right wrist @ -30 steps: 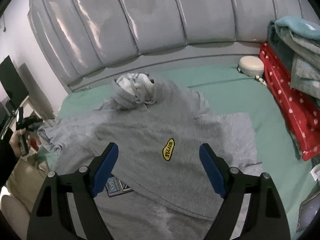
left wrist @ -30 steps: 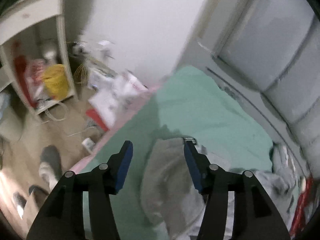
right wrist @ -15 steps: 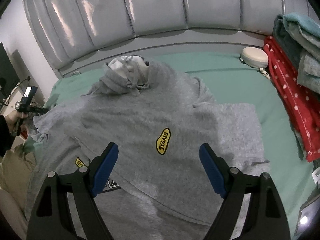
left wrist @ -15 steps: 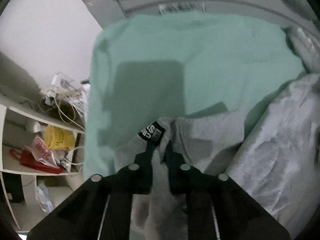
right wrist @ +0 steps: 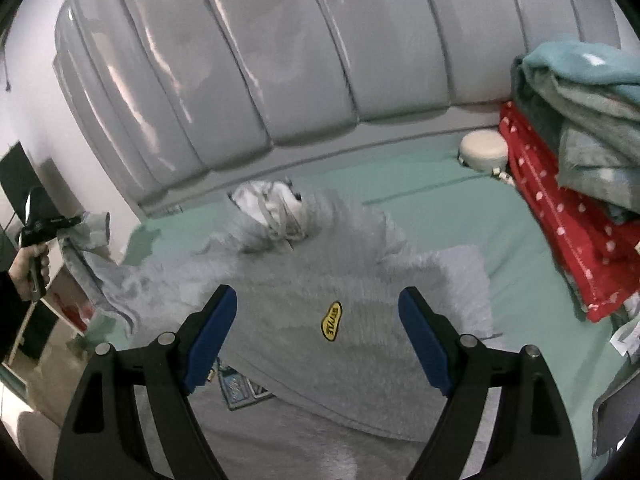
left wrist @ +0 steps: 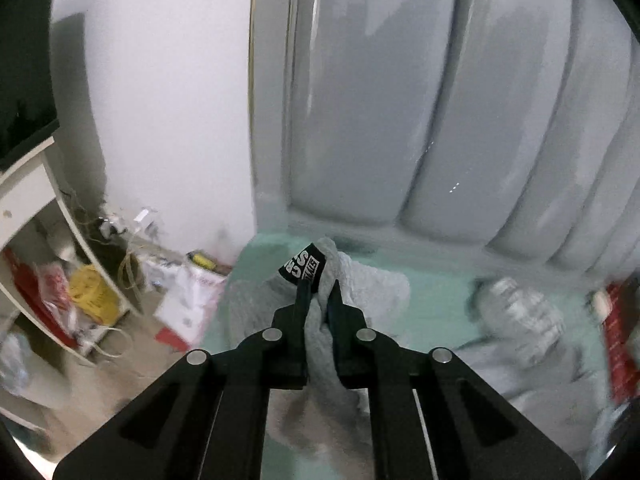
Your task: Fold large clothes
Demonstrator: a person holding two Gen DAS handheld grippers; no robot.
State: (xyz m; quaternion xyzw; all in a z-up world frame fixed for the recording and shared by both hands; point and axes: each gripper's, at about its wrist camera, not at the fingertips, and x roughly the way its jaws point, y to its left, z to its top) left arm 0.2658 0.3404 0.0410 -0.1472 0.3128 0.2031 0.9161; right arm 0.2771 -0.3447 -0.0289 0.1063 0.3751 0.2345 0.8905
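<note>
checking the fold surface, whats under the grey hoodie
The grey hoodie lies on a green sheet. A patch with printed graphics peeks from under its folded layer. The rest beneath is covered. The left tool holds its sleeve up.

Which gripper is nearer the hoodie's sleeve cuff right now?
Left. The left gripper is shut on the sleeve cuff, lifted off the green sheet. The right gripper is open, hovering over the hoodie chest by the yellow logo, apart from the cuff.

Bare sheet [right wrist: 432, 184] btwn hoodie [right wrist: 328, 280] & headboard [right wrist: 280, 60]; blanket stack [right wrist: 576, 168] blocks rt side.
</note>
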